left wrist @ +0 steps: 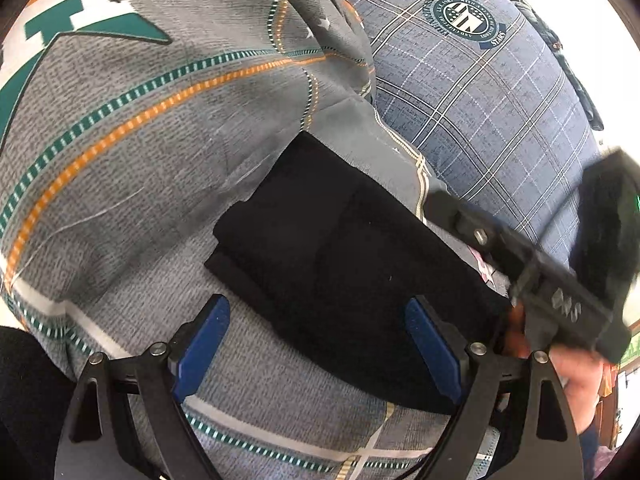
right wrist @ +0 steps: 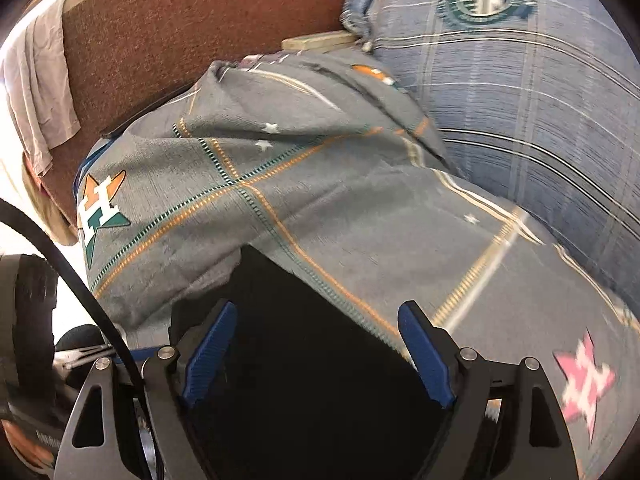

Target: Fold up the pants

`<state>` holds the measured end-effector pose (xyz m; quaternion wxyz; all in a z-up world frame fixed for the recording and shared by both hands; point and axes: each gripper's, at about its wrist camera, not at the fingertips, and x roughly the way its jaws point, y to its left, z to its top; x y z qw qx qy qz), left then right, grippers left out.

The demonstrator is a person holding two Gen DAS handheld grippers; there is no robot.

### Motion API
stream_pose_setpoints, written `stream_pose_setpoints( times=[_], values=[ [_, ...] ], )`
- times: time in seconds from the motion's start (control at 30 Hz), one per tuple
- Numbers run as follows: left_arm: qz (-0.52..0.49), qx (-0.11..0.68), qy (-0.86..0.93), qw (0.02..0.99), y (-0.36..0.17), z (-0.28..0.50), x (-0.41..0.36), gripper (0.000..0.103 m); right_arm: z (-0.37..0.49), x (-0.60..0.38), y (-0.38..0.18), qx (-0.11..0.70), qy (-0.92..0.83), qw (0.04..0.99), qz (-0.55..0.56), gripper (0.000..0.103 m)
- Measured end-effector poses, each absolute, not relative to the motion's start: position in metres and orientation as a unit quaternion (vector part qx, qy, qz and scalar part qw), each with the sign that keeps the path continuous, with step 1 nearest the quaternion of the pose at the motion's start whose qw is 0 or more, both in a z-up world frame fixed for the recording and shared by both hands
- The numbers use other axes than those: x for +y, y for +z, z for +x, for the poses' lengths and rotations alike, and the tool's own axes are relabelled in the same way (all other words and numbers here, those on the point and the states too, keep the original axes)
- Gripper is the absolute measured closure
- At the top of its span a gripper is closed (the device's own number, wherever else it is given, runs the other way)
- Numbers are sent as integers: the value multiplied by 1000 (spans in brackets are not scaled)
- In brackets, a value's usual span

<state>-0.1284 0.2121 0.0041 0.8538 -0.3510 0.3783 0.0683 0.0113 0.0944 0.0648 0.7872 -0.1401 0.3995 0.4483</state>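
Blue-padded jaws of the left gripper (left wrist: 316,344) stand wide and empty over the near edge of one pair of black pants (left wrist: 340,248), already folded into a compact bundle on the grey patterned bedsheet (left wrist: 140,140). The right gripper (right wrist: 316,352) hangs equally wide above it, gripping nothing. Any last tidying, I judge, wants light presses on the edges without dragging the layers; beyond lies one blue plaid pillow (left wrist: 480,92).

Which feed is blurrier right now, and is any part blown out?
Right wrist view: motion smear across the blue plaid pillow and pink star print. Left wrist view: sharper, folded black pants crisp, only the right gripper smeared; window glare whites out its upper right corner.
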Motion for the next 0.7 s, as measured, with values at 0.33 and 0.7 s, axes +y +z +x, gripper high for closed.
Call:
stream_pose_setpoints(
  times=[0.33,0.7],
  values=[
    [-351,359,59,863,2,-121,217,12,37,149,31,456,490,719,-189,24],
    [-348,355,30,867,1,-115,227,82,28,131,41,442,489,737,-153,88]
  ],
)
